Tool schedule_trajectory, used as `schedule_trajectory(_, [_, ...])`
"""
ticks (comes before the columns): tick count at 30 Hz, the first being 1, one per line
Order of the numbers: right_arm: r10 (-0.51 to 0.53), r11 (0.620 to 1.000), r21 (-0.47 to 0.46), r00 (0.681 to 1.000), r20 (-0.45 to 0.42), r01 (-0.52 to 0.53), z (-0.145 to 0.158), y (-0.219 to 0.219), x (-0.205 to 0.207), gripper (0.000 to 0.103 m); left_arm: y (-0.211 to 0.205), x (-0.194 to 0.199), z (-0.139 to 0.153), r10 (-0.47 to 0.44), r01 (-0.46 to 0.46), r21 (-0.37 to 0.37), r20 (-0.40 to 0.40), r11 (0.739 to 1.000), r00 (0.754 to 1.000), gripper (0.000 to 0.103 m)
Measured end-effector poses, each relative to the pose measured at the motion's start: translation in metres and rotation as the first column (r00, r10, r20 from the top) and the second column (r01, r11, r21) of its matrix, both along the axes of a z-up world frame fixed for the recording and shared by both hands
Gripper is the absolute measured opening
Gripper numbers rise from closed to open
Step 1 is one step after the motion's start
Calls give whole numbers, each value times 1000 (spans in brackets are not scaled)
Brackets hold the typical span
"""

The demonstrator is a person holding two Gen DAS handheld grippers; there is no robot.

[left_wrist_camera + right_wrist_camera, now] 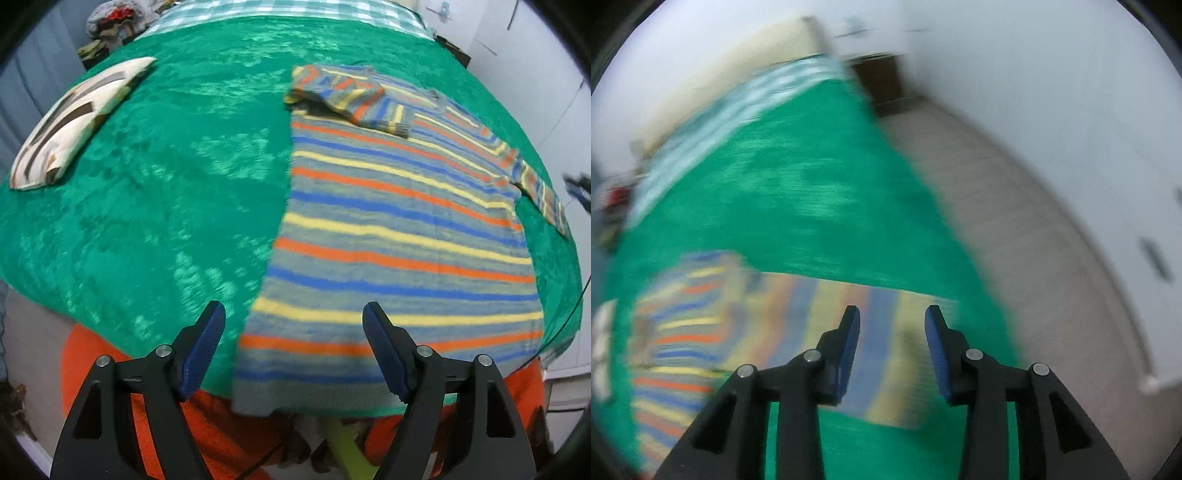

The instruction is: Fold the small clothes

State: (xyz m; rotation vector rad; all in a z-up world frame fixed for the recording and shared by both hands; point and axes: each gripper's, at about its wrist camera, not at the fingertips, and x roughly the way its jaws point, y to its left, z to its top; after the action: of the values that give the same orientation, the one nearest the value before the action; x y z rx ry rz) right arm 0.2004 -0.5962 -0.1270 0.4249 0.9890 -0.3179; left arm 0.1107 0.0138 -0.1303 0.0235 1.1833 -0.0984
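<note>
Striped sweater [402, 236]: laid flat on the green bed [166, 192], long axis running away from the left hand-held gripper [293, 314], whose jaws are held apart at the hem. Right sleeve [864, 332]: seemingly stretched crosswise beneath the right hand-held gripper [892, 314], jaws apart; view blurred.

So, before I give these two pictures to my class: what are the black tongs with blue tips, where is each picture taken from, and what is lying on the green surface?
They are two hand-held grippers, one in each of a person's hands, each carrying a wide-angle camera looking along its fingers. One picture comes from the left gripper, the other from the right gripper. Both are open and hold nothing. On the green blanket lies a striped sweater, one sleeve already folded across its chest. A folded cream and brown cloth lies far left. The right view is blurred; its gripper hovers over the other sleeve.
</note>
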Motion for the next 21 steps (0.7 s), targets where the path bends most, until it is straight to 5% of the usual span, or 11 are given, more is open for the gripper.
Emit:
schedule_trajectory(4, [237,946,210,969,66,-246,-16,51,72,38,-26,11,-1,-49,50,-18,20,999,999,79])
schedule_trajectory(7, [260,946,202,966,2,-255,-50,79,113,34,-34,13,-8,-66,65,-12,-8,998,998,79])
schedule_trajectory(9, [173,984,68,978,-114,-166,-70,73,122,30,-28,8,-11,-55,55,-5,-21,998,998,79])
schedule_trajectory(10, [99,995,-5,985,-141,-101,-73,58,118,20,-22,3,-11,-44,44,-8,-20,999,999,79])
schedule_trajectory(14, [-96,981,-181,989,-115,74,-45,-2,69,27,4,-9,-23,19,-20,-25,-44,999,999,82])
schedule_trajectory(16, [-60,993,-104,996,-70,53,-30,-11,43,27,9,-9,-33,36,-40,-43,-82,998,996,82])
schedule_trajectory(18, [38,993,111,999,-12,-37,-27,-8,18,29,8,-4,-38,29,-35,-61,-104,998,994,82])
schedule_trajectory(21, [139,980,162,983,-117,-119,-56,9,-7,28,-2,3,-30,-16,13,-43,-78,999,997,82])
